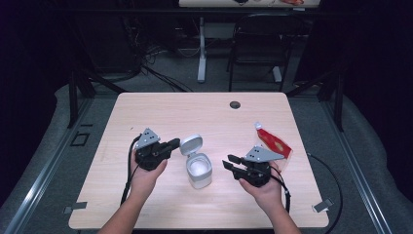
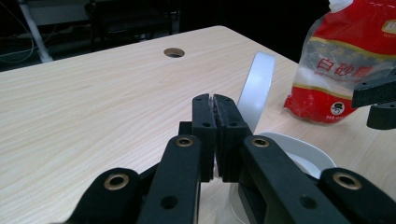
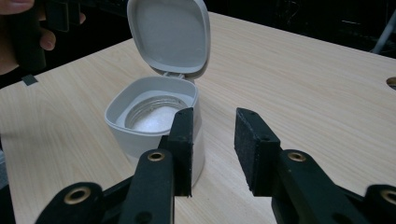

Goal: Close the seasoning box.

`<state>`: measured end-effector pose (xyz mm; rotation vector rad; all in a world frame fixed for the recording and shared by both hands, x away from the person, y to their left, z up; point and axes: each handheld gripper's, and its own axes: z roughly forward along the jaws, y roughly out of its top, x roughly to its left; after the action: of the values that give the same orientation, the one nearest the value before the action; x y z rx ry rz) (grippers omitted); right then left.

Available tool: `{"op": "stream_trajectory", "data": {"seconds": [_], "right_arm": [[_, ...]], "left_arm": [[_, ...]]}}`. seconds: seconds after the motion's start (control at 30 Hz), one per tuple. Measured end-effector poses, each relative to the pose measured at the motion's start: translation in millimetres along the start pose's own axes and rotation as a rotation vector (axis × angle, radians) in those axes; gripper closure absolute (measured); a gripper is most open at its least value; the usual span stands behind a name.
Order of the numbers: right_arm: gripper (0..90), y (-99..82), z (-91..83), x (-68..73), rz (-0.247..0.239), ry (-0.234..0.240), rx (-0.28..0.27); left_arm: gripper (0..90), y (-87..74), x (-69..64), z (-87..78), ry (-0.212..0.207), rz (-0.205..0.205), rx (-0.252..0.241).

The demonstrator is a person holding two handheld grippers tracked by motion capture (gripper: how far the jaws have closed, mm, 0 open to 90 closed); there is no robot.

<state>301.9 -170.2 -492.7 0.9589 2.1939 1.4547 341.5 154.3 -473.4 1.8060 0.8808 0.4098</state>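
Jar (image 1: 199, 170): white plastic container w/ hinged flip lid, sitting upright near table centre, betw. the two grippers; holding white granular stuff, seen through round inner mouth in right gripper view (image 3: 154, 122).
Lid (image 1: 191, 145): standing open, tilting back on its hinge at jar's far-left edge in high view; inner face showing to right gripper cam (image 3: 168, 35); showing edge-on as pale strip in left gripper view (image 2: 256, 88).
Left gripper (image 1: 174, 144): person's left hand (image 1: 146, 173) holding it just left of jar, jaws pointing right toward lid, tips reaching lid's edge. Jaws sitting together, pads face to face w/ barely a slit (image 2: 214, 135); can't tell if lid rim is getting pinched betw. them or is just behind them.
Right gripper (image 1: 231, 162): person's right hand (image 1: 265, 187) holding it right of jar, jaws pointing left at jar, near but not touching it in high view. Jaws standing apart (image 3: 212, 149), nothing betw. pads; left jaw overlapping jar's wall in its own cam, contact unclear.
Sugar bag (image 1: 273, 143): red & clear pouch w/ white top, lying on table's right side behind right gripper; in left gripper view it's standing out at upper right (image 2: 345, 70), red label w/ white characters, white contents showing thru clear part.
Table (image 1: 160, 107): light wood top, round cable hole (image 1: 234, 105) near far edge.
Bkgd: dark chair (image 1: 260, 44) & white desk leg (image 1: 201, 48) on grey floor beyond table.
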Motion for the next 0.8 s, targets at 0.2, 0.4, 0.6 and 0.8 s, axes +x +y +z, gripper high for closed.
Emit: {"op": "stream_trajectory", "data": {"seconds": [0.2,0.4,0.6,0.8], "right_arm": [[66.8,0.4,5.1,3.1,-0.005,0.015,0.008],[66.1,-0.2,7.8,5.4,-0.012,0.022,0.014],[65.0,-2.3,7.0,5.1,-0.013,0.025,0.018],[64.1,-4.3,5.2,4.7,-0.011,0.027,0.021]], "left_arm": [[88.0,-0.1,-1.9,-0.8,-0.008,0.003,-0.001],[87.8,-1.0,-4.5,-0.9,-0.015,0.011,0.003],[87.4,-2.6,-8.7,-0.6,-0.029,0.017,0.013],[87.2,-7.6,-14.2,1.2,-0.045,0.032,0.034]]}}
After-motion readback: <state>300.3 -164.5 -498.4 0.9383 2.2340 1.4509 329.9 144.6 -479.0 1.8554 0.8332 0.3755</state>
